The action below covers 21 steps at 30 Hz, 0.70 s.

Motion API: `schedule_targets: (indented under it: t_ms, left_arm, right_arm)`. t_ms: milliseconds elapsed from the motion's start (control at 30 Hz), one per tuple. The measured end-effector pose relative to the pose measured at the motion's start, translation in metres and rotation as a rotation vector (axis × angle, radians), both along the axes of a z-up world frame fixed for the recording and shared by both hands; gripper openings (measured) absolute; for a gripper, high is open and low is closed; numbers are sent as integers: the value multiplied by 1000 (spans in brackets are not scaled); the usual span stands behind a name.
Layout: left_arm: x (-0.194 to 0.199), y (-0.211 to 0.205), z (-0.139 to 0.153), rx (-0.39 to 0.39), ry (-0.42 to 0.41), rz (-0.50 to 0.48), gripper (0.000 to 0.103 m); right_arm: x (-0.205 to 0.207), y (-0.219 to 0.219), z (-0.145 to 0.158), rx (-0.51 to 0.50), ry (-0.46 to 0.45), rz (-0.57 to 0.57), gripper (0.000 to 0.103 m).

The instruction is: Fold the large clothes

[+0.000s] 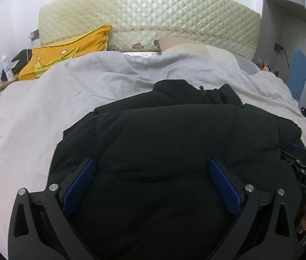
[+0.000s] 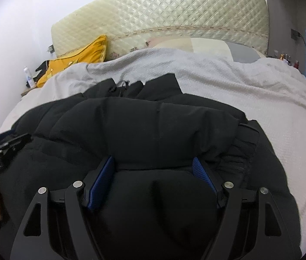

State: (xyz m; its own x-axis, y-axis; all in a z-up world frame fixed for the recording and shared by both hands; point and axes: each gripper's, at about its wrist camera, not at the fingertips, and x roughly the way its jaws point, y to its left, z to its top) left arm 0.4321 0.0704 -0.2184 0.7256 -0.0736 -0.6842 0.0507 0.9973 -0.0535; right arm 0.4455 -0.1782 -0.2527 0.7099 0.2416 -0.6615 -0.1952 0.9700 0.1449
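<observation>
Both wide apart, empty: left claw and right claw over the near hem of the black coat, lower centre of each frame. Coat partly folded on the bed, headboard beyond. Likely next: pinch hem, fold toward collar.
</observation>
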Motion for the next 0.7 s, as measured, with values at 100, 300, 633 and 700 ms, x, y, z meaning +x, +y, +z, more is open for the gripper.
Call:
schedule_targets:
  t_ms: [100,300,633,700]
  left_arm:
    - [-15,5,18,-24,-10,0,103]
    - [-51,13,82,-89,-80,-3,103]
    - [-152,13,234,-102,-267,-39,103]
    - [-171,18,256,-117,-278,-45,103]
  right_arm:
    - [-12,-2,24,26,-13,3,75]
    - [-64,1,102,32,-131,6,76]
    - [-153,10,243,54,-315,2,77]
    - [-172,11,268,54,-343,3,77]
